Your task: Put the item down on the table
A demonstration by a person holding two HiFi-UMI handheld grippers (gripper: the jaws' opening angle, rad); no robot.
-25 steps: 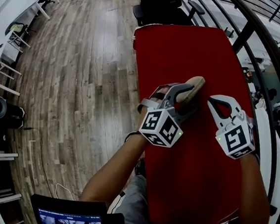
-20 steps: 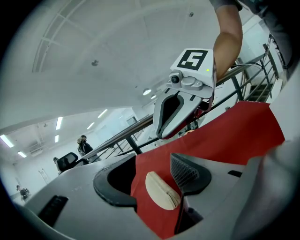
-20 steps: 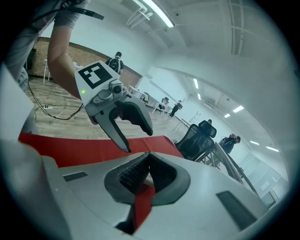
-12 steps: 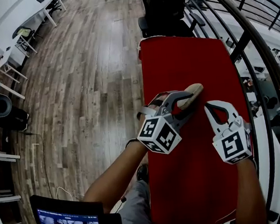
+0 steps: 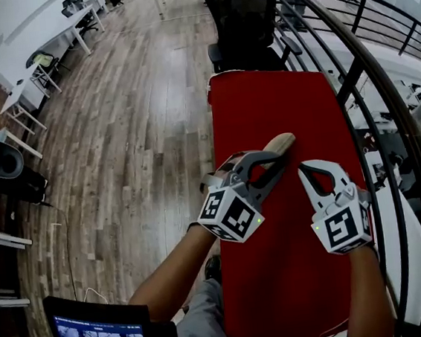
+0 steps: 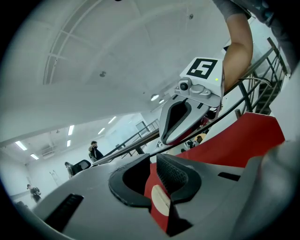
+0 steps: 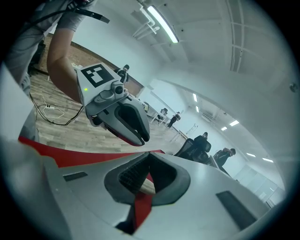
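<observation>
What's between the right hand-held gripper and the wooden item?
Bare red table, in the head view; the right hand-held gripper and wooden item are apart.

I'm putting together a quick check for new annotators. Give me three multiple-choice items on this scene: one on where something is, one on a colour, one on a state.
1. Where does the tan wooden item show in the head view?
A. in a blue bin
B. over the table
C. on a wall shelf

2. What colour is the table top?
A. green
B. red
C. white

3. The screen at the head view's lower left is:
A. lit
B. dark
C. covered by a cloth

Key:
1. B, the item is seen against the table top.
2. B, the whole top is plain red.
3. A, the screen glows with a picture on it.
</observation>
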